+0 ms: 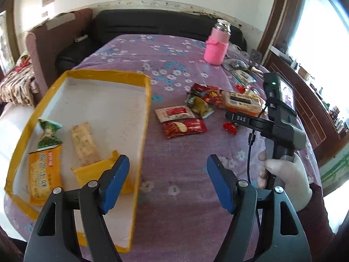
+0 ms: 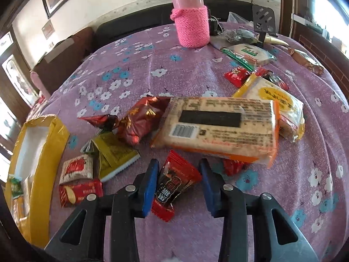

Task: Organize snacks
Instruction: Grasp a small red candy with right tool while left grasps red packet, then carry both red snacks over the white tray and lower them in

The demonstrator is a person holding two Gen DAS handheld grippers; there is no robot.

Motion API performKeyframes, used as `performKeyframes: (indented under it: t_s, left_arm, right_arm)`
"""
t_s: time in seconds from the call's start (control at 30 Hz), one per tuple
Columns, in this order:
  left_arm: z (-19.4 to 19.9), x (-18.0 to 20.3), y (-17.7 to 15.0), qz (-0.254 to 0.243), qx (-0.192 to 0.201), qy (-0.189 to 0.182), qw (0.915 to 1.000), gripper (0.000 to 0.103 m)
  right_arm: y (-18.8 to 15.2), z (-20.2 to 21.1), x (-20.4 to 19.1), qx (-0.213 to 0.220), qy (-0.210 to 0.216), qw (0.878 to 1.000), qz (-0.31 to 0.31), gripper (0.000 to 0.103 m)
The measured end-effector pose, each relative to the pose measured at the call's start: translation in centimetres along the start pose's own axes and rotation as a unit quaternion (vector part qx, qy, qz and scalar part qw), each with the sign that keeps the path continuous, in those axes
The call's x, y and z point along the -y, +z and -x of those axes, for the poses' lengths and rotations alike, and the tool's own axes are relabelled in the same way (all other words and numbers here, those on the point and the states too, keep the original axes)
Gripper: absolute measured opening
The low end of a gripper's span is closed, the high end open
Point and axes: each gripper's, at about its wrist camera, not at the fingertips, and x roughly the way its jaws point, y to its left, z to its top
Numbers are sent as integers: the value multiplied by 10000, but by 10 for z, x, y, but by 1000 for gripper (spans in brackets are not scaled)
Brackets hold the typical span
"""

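Observation:
A yellow-rimmed white tray (image 1: pixel 122 113) lies at the left of the purple floral table and holds an orange cracker pack (image 1: pixel 44 174), a beige bar (image 1: pixel 84 144) and a green-ended packet (image 1: pixel 49 134). My left gripper (image 1: pixel 168 163) is open and empty above the tray's right rim. A pile of snacks lies right of the tray. My right gripper (image 2: pixel 177 170) is open, its jaws on either side of a small red packet (image 2: pixel 176 181) lying on the cloth. Behind it lie a large orange cracker pack (image 2: pixel 220 128), a red foil candy bag (image 2: pixel 139 120) and a yellow-green packet (image 2: pixel 113 152).
A pink knit-covered bottle (image 2: pixel 192 19) stands at the back of the table. More packets (image 2: pixel 248 54) and a black stand (image 2: pixel 264 19) lie at the back right. A dark sofa (image 1: pixel 152 21) runs behind the table. The tray also shows in the right wrist view (image 2: pixel 43 159).

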Motion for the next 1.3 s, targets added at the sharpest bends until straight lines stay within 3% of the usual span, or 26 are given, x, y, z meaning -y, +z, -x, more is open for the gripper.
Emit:
performKeyframes:
  t_s: [0.2, 0.3, 0.47, 0.7, 0.77, 0.87, 0.9, 0.93, 1.13, 1.3]
  left_arm:
    - [-15, 26, 21, -211, -119, -264, 9994, 73]
    - [-32, 48, 41, -498, -117, -341, 9981, 73]
    - [-100, 98, 87, -1174, -627, -232, 9908, 73]
    - [-184, 114, 140, -1343, -1040, -216, 9852, 72]
    - [-201, 115, 140, -1409, -1218, -199, 9823, 67]
    - [-222, 118, 129, -1616, -1565, -3, 9744, 47]
    - [-217, 120, 129, -1706, -1381, -26, 9756, 32]
    - [-214, 122, 128, -1752, -1416, -64, 9743, 28]
    - [-181, 118, 110, -1453, -1114, -93, 9830, 26]
    - [-123, 105, 83, -1054, -804, -501, 9899, 26]
  right_arm:
    - [-11, 27, 40, -55, 301, 9995, -128, 37]
    - [-14, 40, 67, 179, 542, 9980, -282, 38]
    - [-13, 48, 105, 423, 918, 9914, -833, 38]
    - [-8, 40, 123, 310, 1208, 9847, -1219, 38]
    - [-8, 41, 125, 307, 1232, 9842, -1235, 38]
    - [-7, 39, 126, 241, 1277, 9833, -1271, 38]
    - [-7, 39, 126, 251, 1274, 9833, -1277, 38]
    - [-7, 40, 126, 272, 1240, 9838, -1266, 38]
    - [-9, 37, 121, 227, 1156, 9861, -1168, 38]
    - [-10, 42, 116, 323, 1177, 9867, -1073, 38]
